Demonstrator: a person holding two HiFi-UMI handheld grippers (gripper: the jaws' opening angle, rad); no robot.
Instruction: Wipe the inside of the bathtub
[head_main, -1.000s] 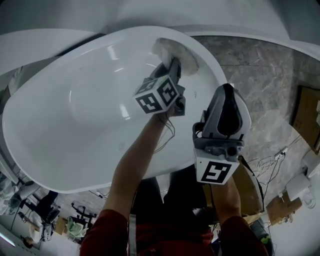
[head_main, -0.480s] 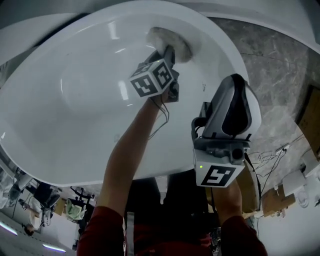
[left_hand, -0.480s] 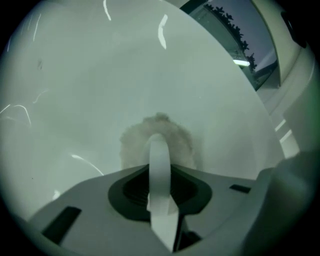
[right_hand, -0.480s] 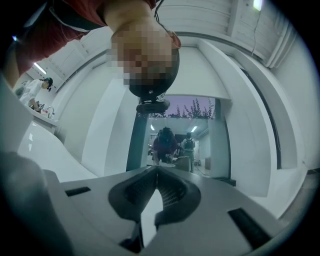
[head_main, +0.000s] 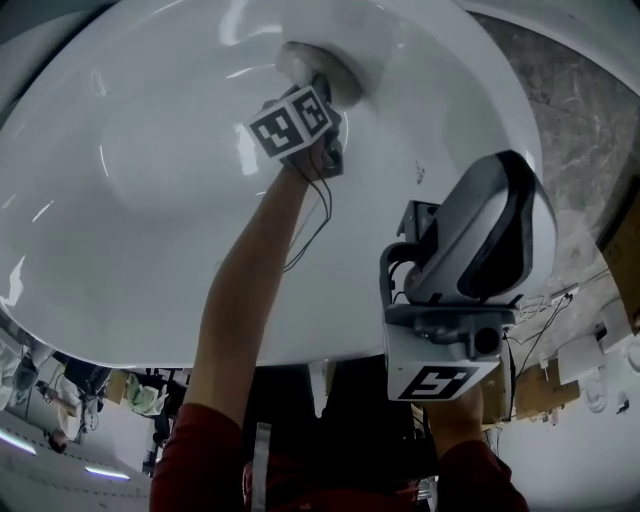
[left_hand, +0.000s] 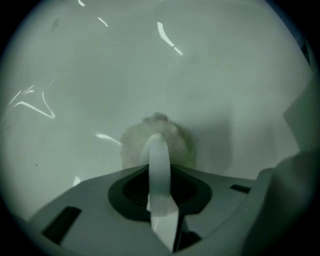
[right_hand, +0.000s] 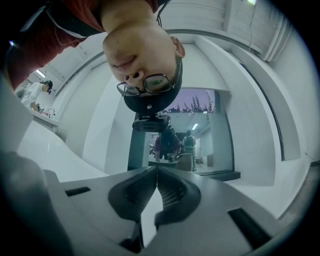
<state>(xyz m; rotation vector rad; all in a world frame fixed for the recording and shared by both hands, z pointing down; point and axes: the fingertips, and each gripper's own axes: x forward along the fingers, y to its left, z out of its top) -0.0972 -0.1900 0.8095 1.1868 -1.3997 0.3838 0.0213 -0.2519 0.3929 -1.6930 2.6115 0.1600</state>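
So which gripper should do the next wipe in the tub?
Left, probably. The left gripper is shut on the fluffy pad, pressed against the tub wall. The right gripper is shut, empty, pointing up away from it.

Lab-like test space: freestanding bathtub (head_main: 150, 250) on marble floor (head_main: 585, 110) amid loose cables (head_main: 552, 298).

In the head view the bathtub (head_main: 120, 300) runs off the top and left edges. The left gripper (head_main: 322, 100) covers most of the fluffy pad (head_main: 350, 70), and its jaws sit out of sight behind its marker cube (head_main: 290, 122). The clutter (head_main: 145, 398) below the tub is too small to identify.
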